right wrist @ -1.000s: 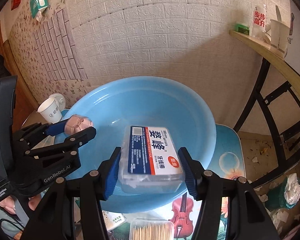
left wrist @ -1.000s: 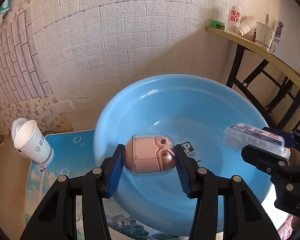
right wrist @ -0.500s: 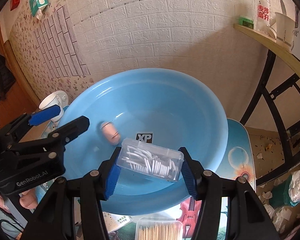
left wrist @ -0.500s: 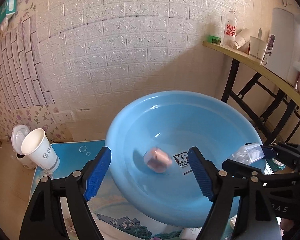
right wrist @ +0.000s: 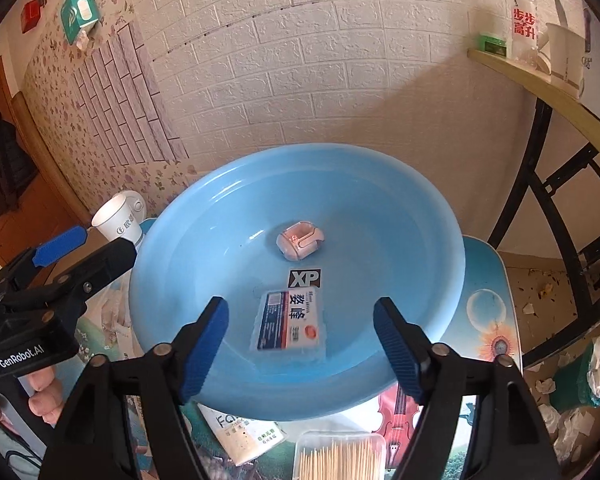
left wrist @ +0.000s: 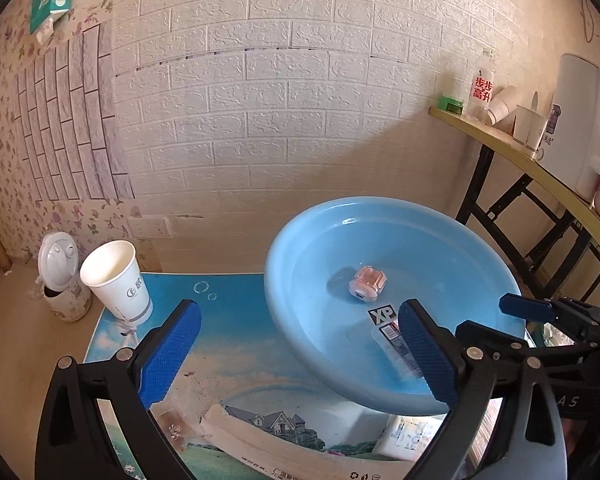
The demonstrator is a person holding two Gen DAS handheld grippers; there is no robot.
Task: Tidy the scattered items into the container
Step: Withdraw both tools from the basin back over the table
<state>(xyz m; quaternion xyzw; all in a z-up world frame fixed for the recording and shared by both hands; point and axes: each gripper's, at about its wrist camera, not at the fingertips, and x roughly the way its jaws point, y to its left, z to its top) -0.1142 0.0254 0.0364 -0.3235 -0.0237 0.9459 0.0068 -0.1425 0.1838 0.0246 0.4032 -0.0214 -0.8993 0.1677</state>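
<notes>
A paper cup (left wrist: 116, 280) stands at far left on the picture-print table mat (left wrist: 236, 320). The left gripper (left wrist: 296, 354), jaws wide apart and empty, hangs beside the blue basin (right wrist: 440, 240), where a pink earbud case (right wrist: 299, 240) and a floss-pick box (right wrist: 289, 320) lie. The right gripper (right wrist: 302, 344) hovers, jaws apart, near a toothpick box (right wrist: 340, 456).

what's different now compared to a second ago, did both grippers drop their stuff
Yes. The left gripper let go of the pink case and the right gripper released the floss pick box; both now lie in the blue basin, the box label-up. Both grippers stand open and empty, pulled back. The basin, paper cup and toothpick box stayed put.
</notes>
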